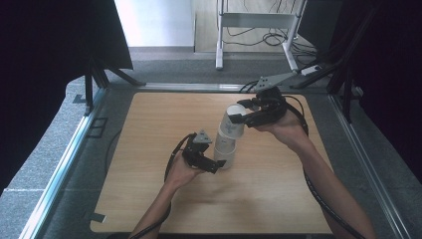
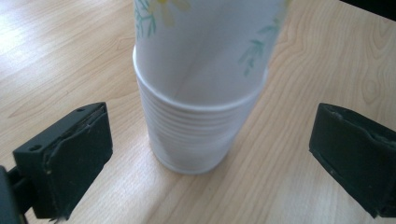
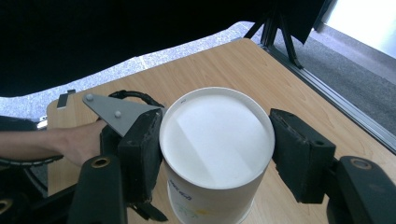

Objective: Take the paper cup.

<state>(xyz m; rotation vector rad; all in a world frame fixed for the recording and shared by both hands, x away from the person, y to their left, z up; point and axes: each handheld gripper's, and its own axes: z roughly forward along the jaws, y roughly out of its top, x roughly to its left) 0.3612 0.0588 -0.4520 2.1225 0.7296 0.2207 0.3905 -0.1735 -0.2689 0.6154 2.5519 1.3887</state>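
Note:
A stack of white paper cups stands upside down near the middle of the wooden table. My right gripper is shut on the topmost cup, its pads pressing both sides just below the flat base. That cup, printed with green leaves and a yellow flower, is tilted, and its mouth still sits over the stack. My left gripper is open around the foot of the stack, with both pads clear of it.
Black stand legs rise at the table's far left corner, and more black legs stand at the far right. Metal rails run along both sides. The left hand lies beyond the held cup in the right gripper view.

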